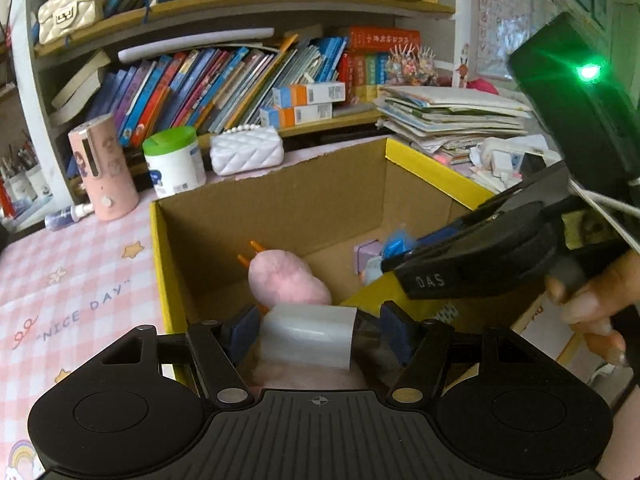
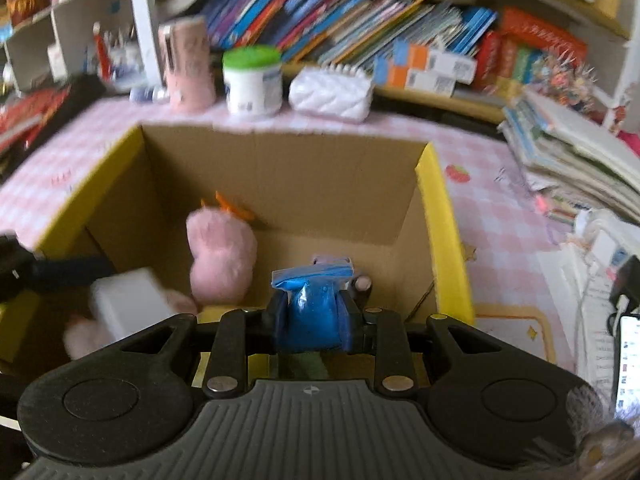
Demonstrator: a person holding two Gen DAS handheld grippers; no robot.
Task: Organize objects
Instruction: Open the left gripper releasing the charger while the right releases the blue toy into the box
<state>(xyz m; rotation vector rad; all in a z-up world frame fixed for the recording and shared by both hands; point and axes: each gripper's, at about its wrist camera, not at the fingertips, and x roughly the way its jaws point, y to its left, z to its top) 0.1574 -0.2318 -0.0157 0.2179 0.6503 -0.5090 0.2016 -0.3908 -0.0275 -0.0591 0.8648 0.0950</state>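
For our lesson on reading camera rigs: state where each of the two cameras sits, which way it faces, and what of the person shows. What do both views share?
Left wrist: sits behind the left gripper, faces forward and down into the cardboard box; its fingers clamp a white cylinder; the person's right hand shows on the right gripper.
Right wrist: sits behind the right gripper, faces into the box; holds a blue bag; no hand identifiable.
Shared: box, pink plush toy, bookshelf.

Matt corrugated cardboard box (image 2: 340,184); fluffy pink plush toy (image 2: 220,256); glossy blue plastic bag (image 2: 312,304).
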